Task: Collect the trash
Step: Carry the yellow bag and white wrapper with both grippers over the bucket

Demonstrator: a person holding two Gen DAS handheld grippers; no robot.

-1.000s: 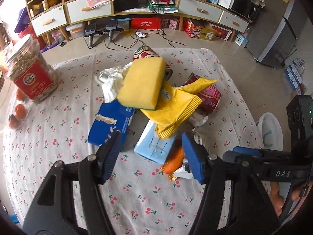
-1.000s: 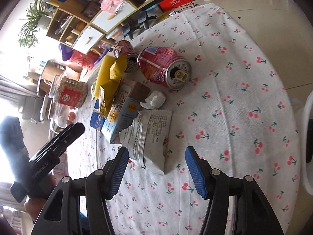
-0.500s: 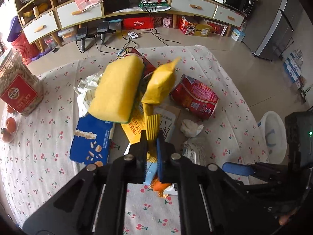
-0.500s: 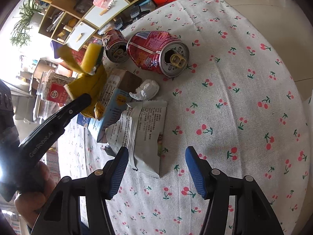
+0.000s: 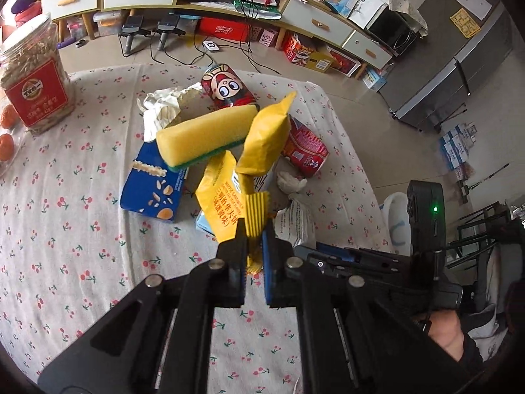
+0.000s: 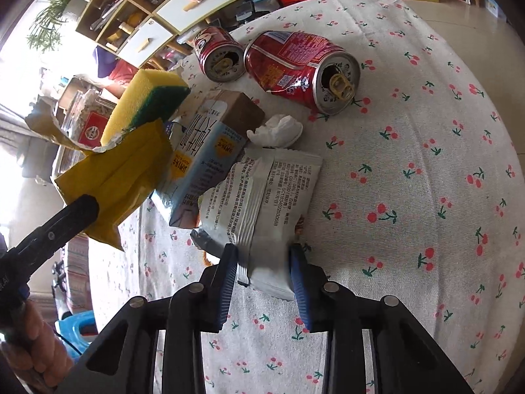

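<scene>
My left gripper (image 5: 253, 229) is shut on a yellow snack wrapper (image 5: 265, 138) and holds it lifted above the table; it shows in the right wrist view (image 6: 115, 177) too. A yellow-green sponge (image 5: 203, 138) leans tilted against the wrapper. My right gripper (image 6: 264, 256) is closed around the end of a white wrapper (image 6: 262, 197) that lies on the cherry-print tablecloth (image 6: 426, 164). Two red cans (image 6: 298, 69) (image 6: 218, 54), a crumpled tissue (image 6: 275, 128), a light blue carton (image 6: 203, 161) and a blue box (image 5: 154, 180) lie in the pile.
A jar with a red label (image 5: 32, 85) and oranges (image 5: 6, 141) stand at the left of the table. A white bin (image 5: 393, 220) sits on the floor past the right table edge. Shelves and boxes line the far wall.
My left gripper shut on the yellow wrapper and lifted it, tipping the sponge. My right gripper moved forward and closed around the white wrapper's end.
</scene>
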